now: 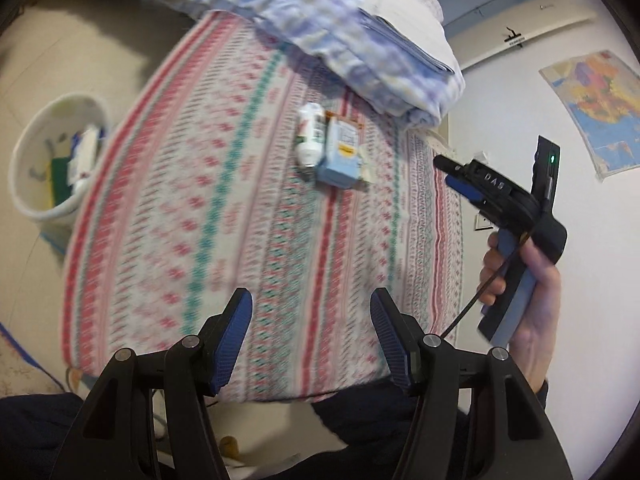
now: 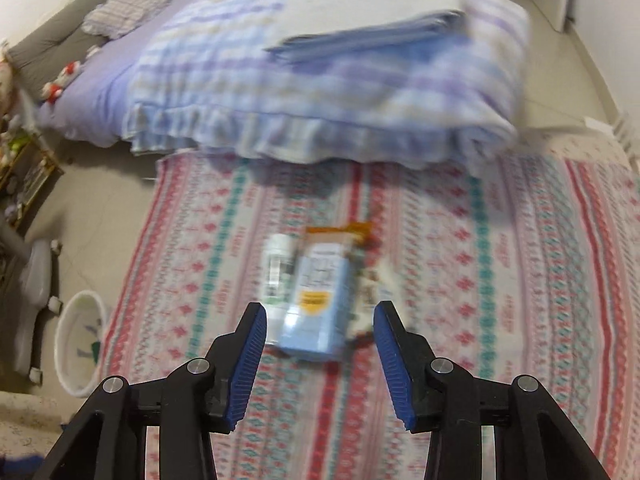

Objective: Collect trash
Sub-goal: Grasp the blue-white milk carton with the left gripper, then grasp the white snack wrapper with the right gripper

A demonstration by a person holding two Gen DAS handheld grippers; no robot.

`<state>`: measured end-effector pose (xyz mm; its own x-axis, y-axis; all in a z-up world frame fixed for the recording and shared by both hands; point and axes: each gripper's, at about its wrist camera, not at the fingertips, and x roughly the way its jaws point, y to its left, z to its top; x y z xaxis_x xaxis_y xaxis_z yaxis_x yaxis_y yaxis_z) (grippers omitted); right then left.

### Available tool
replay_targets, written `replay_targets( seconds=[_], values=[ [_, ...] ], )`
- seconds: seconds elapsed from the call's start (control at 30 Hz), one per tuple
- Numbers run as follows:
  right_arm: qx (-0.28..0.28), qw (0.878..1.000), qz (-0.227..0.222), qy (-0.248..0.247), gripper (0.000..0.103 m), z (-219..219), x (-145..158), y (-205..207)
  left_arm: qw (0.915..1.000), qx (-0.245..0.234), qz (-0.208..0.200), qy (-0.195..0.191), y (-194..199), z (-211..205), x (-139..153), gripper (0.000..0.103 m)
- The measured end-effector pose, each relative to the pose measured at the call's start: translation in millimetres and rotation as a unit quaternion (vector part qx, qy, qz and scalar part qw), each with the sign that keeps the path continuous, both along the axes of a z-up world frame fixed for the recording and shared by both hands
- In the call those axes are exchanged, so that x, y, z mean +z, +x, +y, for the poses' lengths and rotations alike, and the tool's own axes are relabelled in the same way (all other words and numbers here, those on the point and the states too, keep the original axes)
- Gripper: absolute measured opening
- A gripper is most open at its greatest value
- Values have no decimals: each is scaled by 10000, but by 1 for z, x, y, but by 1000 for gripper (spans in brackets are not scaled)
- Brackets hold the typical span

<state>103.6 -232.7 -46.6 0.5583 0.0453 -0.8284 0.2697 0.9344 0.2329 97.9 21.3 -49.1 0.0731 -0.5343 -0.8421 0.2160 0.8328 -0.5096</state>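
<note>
Now right gripper [image 2: 320, 336], jaws spread and empty, should drop squarely over blue box [image 2: 316, 312], clear of white bottle [image 2: 278, 272] touching its left; left gripper [image 1: 312, 340] spread, empty.

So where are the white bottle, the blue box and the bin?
White bottle [image 1: 311, 135], left wrist view, on its labelled middle.
Blue box [image 2: 316, 306], right wrist view, on its top face near the orange patch.
Bin [image 1: 24, 184], left wrist view, on its white outer wall.
</note>
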Motion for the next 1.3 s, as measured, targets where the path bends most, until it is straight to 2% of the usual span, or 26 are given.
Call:
replay_targets(
  seconds=[0.1,0.23,0.37,0.5,0.67,0.73,0.77,0.83,0.9,1.07,1.2,1.3],
  values=[
    [-176,9997,82,165,50,-21,-7,-7,9996,-68,-254,85,20,-36,-4,64],
    [-431,9981,203,387,51,-45,-18,-13,9957,-57,-786,484,62,-88,-29,64],
    [-721,9949,355,612,51,-66,-32,-13,9972,-213,-608,386,94,-129,-67,64],
    [-944,9889,622,965,51,-79,-52,-8,9930,-548,-893,550,109,-172,-88,64],
    [-1042,9835,909,1164,51,-85,-75,8,9817,-960,-1077,1242,118,-207,-123,64],
    [-1097,9801,971,1340,51,-88,-83,13,9800,-1007,-900,1464,125,-208,-140,63],
    [-1140,9779,1018,1424,51,-91,-89,16,9812,-959,-793,1475,128,-205,-147,59],
    [-1229,9751,1101,1485,51,-95,-97,20,9852,-836,-661,1340,138,-195,-154,58],
    [-1286,9727,1186,1524,51,-100,-106,24,9874,-732,-696,1218,142,-185,-150,57],
    [-1307,9699,1347,1553,51,-103,-122,33,9940,-652,-636,607,140,-159,-126,57],
    [-1290,9682,1331,1680,51,-100,-130,40,9944,-559,-799,408,135,-129,-108,57],
    [-1278,9658,1280,1857,51,-95,-135,48,9948,-287,-875,431,140,-98,-102,57]
  ],
)
